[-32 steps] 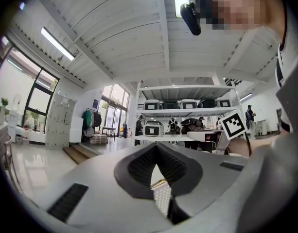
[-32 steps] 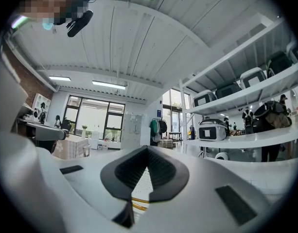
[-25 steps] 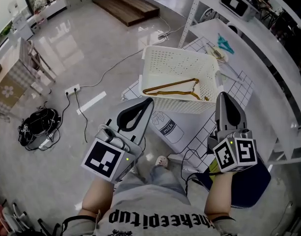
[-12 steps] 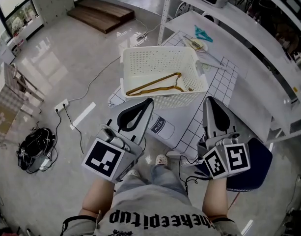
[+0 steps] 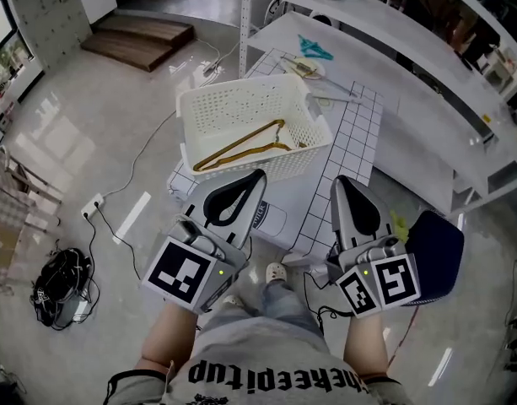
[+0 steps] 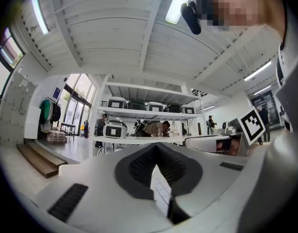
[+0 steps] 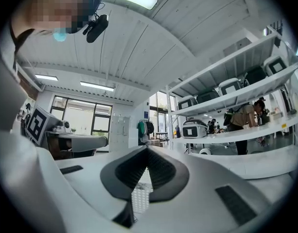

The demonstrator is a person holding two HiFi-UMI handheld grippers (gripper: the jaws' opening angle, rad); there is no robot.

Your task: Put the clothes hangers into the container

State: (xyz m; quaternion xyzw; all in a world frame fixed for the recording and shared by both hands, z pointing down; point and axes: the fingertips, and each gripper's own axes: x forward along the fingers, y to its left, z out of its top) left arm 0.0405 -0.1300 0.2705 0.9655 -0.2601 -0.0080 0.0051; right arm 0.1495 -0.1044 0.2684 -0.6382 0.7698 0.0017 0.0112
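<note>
A white perforated basket (image 5: 250, 108) stands on the floor mat ahead of me, with a brown clothes hanger (image 5: 241, 146) lying inside it. On the low white shelf (image 5: 393, 66) beyond lie a teal hanger (image 5: 315, 49) and a thin pale hanger (image 5: 302, 67). My left gripper (image 5: 256, 175) is held close to my body, its tip just short of the basket's near wall, shut with nothing in it. At the same height my right gripper (image 5: 341, 182) is shut and empty too. In the left gripper view the left gripper (image 6: 156, 148) has its jaws together. The right gripper (image 7: 148, 149) looks the same in its own view.
A white mat with a grid print (image 5: 359, 142) lies under the basket. A dark blue seat (image 5: 435, 243) stands at my right. White shelving runs along the right side. Cables, a power strip (image 5: 91, 207) and a black bundle (image 5: 60, 277) lie on the floor at left.
The view has swung, so the basket and shelf now sit further left and up. Both grippers stay shut and empty; the right one has dropped slightly and moved left.
</note>
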